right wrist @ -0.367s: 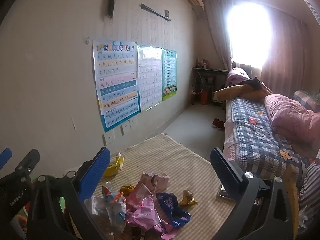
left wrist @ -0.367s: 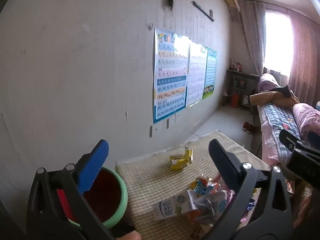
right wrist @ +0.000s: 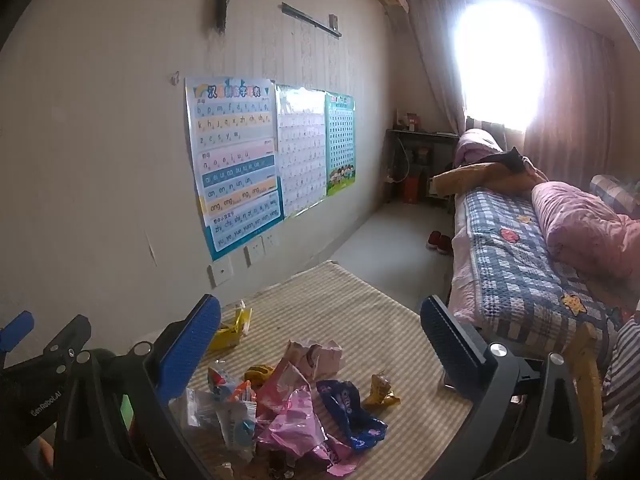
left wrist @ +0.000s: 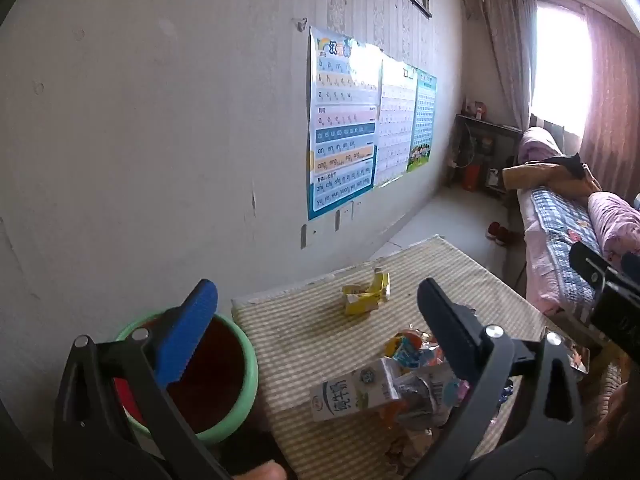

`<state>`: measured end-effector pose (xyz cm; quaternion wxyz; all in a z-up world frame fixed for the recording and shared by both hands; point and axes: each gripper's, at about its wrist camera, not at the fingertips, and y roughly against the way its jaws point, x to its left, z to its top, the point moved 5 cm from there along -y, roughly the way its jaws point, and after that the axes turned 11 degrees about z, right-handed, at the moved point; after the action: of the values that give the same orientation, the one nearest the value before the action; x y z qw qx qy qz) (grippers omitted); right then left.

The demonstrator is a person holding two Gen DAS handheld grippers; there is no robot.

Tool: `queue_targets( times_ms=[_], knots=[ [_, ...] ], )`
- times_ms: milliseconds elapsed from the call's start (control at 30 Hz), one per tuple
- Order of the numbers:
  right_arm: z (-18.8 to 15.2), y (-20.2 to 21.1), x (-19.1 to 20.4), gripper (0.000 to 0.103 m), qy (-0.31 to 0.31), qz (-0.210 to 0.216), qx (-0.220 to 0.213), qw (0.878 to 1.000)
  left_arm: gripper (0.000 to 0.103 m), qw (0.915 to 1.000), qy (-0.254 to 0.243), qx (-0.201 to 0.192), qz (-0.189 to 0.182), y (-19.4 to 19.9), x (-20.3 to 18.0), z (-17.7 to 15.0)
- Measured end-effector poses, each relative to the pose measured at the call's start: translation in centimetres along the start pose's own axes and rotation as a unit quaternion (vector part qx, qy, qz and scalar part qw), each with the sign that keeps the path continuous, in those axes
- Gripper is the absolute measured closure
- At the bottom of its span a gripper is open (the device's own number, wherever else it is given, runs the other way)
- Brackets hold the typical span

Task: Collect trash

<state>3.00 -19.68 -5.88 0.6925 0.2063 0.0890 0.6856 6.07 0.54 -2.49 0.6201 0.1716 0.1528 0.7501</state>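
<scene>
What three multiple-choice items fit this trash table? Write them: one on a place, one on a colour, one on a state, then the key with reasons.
1. Where does the yellow wrapper lie?
A. Alone, on the wall side of the table, apart from the pile
B. Inside the bin
C. On the bed

2. What colour is the rim of the bin?
A. Black
B. Light green
C. White

3. How do the left gripper and the right gripper stand?
A. Both shut on wrappers
B. Left shut on the milk carton
C. Both open, holding nothing

Key: 1 A, it sits by itself on the striped table mat, beyond the wrapper pile. 2 B, the rim shows light green in the left wrist view. 3 C, wide gaps between the fingers in both views, and the milk carton lies free.
</scene>
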Motion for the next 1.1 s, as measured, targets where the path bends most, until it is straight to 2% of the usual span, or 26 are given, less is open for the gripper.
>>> queue_targets(
  times_ms=[1100],
  knots=[
    [-1.2,-0.8,-0.2,0.007,-0.002,0.0,0.022,1.0,0.005,0.9994,0.001,0.031,0.012,-0.9,0.8,-1.2]
  ],
)
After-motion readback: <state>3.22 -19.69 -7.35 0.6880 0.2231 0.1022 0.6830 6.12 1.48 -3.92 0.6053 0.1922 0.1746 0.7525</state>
